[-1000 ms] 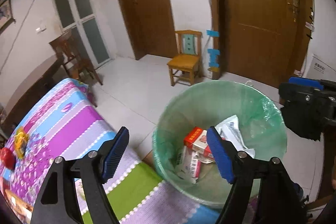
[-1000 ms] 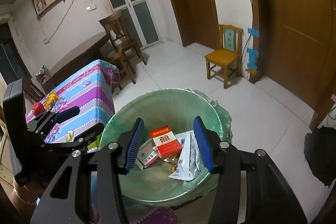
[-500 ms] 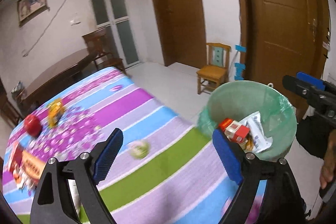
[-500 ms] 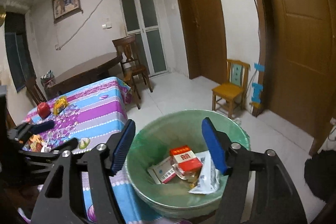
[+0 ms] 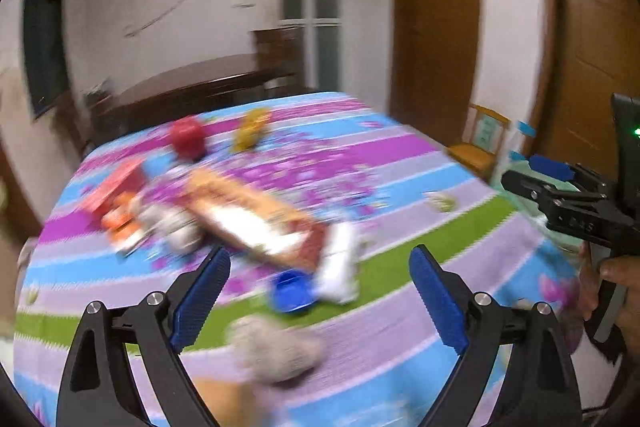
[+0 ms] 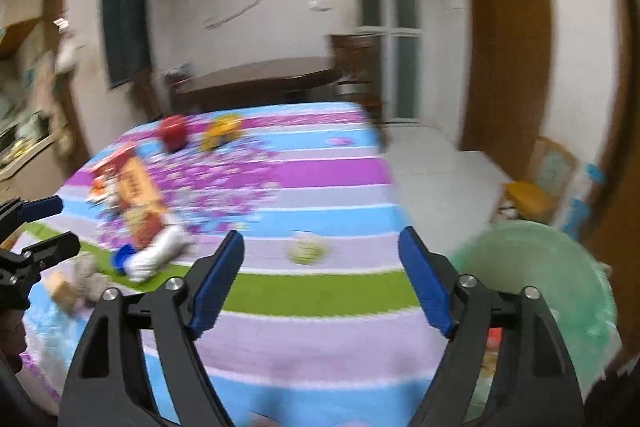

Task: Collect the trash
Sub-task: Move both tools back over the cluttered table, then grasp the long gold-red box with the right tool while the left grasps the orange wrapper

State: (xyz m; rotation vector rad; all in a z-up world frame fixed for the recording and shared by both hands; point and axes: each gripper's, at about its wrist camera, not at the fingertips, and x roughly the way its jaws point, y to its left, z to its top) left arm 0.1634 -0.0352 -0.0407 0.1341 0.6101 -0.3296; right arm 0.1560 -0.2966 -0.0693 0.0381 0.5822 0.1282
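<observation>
Trash (image 5: pixel 256 223), blurred boxes and wrappers, litters the striped tablecloth (image 5: pixel 400 163); both grippers gape empty.

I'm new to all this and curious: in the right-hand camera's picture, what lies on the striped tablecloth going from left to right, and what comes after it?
Orange box → red apple → yellow toy → small pale ball → green-lined trash bin.

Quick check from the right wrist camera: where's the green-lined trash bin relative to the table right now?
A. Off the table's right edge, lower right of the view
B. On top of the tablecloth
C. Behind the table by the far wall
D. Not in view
A: the bin shows at the lower right, past the right edge of the striped table, behind the right gripper finger.
</observation>
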